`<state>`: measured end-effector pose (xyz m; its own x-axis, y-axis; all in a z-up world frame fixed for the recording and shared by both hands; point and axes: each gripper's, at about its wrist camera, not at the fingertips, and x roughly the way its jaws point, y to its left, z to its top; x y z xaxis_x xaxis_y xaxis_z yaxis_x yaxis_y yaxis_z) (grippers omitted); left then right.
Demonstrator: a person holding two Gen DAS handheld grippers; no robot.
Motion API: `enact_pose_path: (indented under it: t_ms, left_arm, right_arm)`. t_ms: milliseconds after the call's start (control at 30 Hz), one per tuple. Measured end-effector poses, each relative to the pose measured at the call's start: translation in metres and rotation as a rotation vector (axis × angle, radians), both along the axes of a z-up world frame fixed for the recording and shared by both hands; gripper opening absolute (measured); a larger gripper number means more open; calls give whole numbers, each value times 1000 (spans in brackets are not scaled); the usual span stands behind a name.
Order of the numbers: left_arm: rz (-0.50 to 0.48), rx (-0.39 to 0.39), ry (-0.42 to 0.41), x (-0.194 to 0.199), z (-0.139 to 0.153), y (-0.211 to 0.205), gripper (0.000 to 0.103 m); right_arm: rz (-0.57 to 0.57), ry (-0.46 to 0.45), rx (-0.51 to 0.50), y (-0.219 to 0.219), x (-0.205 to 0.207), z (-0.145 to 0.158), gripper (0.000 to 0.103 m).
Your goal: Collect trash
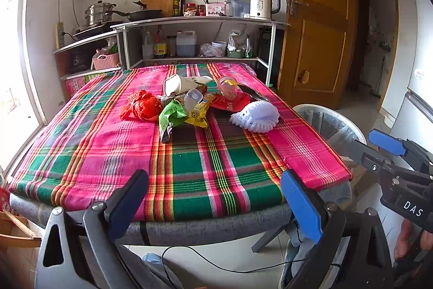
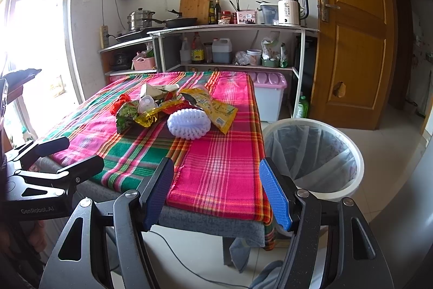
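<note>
— What sits on the table (image 1: 173, 169)?

— A heap of trash at its middle: a crumpled bag (image 1: 140, 106) at the left, snack wrappers (image 1: 186, 113) just right of it, a tipped carton (image 1: 180, 84) behind them, and a foam net (image 1: 255, 115) at the right end, nearest the table's right edge.

— And the bin (image 2: 314, 153)?

— On the floor, just beside the table's right side, near its front corner.

— Behind the table?

— A shelf unit (image 1: 200, 23) against the wall, with a kettle (image 1: 262, 3) on top at its right end. A door (image 1: 316, 18) stands right of the shelf.

— The grippers?

— Both before the table's near edge, the left gripper (image 1: 213, 205) left of the right gripper (image 2: 216, 191).
</note>
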<state>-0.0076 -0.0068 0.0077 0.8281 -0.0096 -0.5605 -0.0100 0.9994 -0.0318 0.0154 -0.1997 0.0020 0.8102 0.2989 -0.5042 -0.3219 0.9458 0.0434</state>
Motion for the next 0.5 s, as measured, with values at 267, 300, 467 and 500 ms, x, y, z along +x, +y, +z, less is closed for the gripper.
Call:
enact_pose_path:
  t_ms: [267, 300, 467, 500]
  left_arm:
    - [-2, -3, 5, 0, -2, -1, 99]
    - [-1, -2, 4, 0, -2, -1, 99]
    - [0, 1, 5, 1, -3, 0, 99]
    - [0, 0, 7, 2, -4, 1, 99]
  right_arm:
    - [5, 0, -3, 1, 1, -1, 66]
    - [4, 0, -3, 1, 1, -1, 66]
    - [5, 5, -7, 3, 3, -3, 66]
    - [6, 7, -7, 3, 4, -3, 66]
